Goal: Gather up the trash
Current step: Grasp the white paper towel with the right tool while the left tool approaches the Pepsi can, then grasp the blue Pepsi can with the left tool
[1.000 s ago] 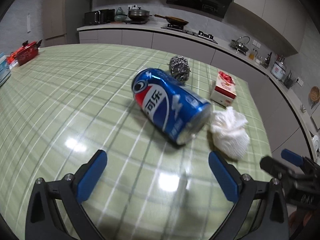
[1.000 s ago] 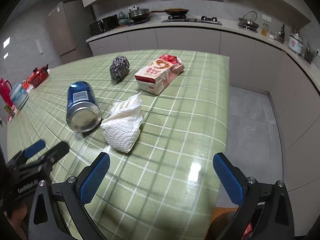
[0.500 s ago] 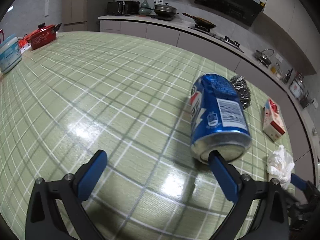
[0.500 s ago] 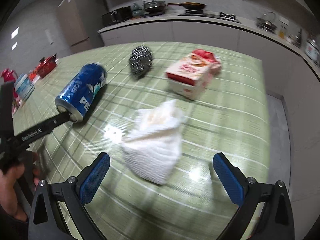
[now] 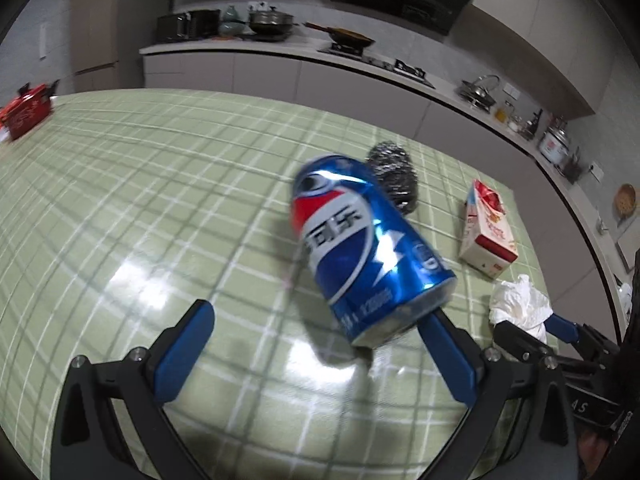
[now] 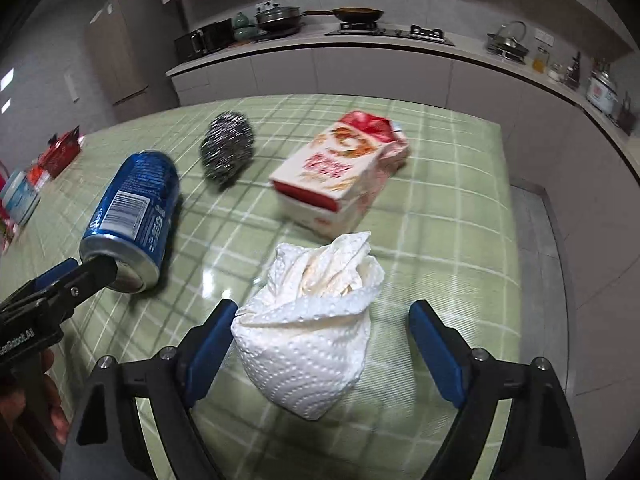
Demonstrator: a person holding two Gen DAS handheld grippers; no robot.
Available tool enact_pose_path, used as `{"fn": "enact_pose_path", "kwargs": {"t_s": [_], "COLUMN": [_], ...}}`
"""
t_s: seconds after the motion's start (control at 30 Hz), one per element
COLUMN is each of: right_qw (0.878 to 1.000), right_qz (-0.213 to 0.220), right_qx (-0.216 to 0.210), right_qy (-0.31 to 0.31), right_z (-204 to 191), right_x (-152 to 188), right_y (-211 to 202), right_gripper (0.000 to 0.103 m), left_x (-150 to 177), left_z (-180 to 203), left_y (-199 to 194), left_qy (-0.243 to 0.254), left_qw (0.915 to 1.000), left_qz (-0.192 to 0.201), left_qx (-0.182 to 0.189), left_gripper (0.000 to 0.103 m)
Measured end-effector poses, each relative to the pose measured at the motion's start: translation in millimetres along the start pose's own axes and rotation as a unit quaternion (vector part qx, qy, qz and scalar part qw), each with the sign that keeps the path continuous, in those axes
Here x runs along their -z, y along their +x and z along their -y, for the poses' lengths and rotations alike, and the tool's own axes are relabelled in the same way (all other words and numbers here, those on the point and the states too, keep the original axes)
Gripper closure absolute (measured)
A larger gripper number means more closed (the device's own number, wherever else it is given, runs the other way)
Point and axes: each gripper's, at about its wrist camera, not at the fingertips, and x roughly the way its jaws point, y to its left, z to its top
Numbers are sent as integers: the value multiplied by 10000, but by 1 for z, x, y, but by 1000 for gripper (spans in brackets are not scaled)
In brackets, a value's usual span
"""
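Two grippers spread wide over the green checked table (image 6: pixel 460 200): right gripper (image 6: pixel 320 344) straddling the crumpled paper towel (image 6: pixel 312 332), left gripper (image 5: pixel 316 344) nosing the tipped blue can (image 5: pixel 368 248); grasp step, likely closing next.

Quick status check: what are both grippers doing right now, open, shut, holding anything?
Left gripper: open, holding nothing; one finger is against the end of the blue can.
Right gripper: open around the crumpled paper towel, not clamped.
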Motion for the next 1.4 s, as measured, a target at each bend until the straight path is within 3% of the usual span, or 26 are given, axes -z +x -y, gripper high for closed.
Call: {"fn": "enact_pose_path", "kwargs": {"t_s": [0.13,0.3,0.37,0.53,0.7,0.8,0.9,1.0,1.07,1.2,1.27,1.37,1.4], "right_qw": [9999,9999,9999,9998,9999,9999,9999,9999,9999,9999,9998,9995,9994], "right_qz": [2,20,60,3,17,102,111,134,134,54,81,131,135], "right_qx": [-68,-122,-153,-185,-4,30,4,-23,-29,69,120,270,298], "right_qy": [106,15,-27,-94,-139,-121,-82,-98,-86,-126,-100,-86,-77], "right_z": [11,9,7,1,1,2,4,3,2,-1,-1,1,1], "right_x": [4,5,5,3,2,0,-3,-5,-9,-14,-16,-20,-21], "right_y": [-7,-9,-11,-4,9,10,10,11,12,19,20,22,23], "right_gripper": [14,14,14,14,14,14,15,15,15,16,22,37,41], "left_x": [3,5,6,1,-20,-22,-22,-26,-34,-47,-48,-45,-44], "left_z": [4,-33,-39,-13,-2,0,-13,-26,-22,-17,-17,-13,-9], "left_y": [3,-1,-9,-15,10,30,30,27,27,45,56,59,57], "left_qy": [160,-341,-492,-249,-359,-293,-261,-401,-238,161,224,354,436], "left_qw": [9998,9982,9979,9990,9989,9992,9986,9985,9988,9991,9991,9984,9982], "left_qz": [30,87,121,290,225,-3,70,162,267,96,-48,-128,-120], "left_qx": [-136,-482,-406,-238,-208,-277,-459,-349,-328,-376,-354,-415,-389], "left_gripper": [1,3,3,3,2,3,5,5,5,5,6,18,30]}}
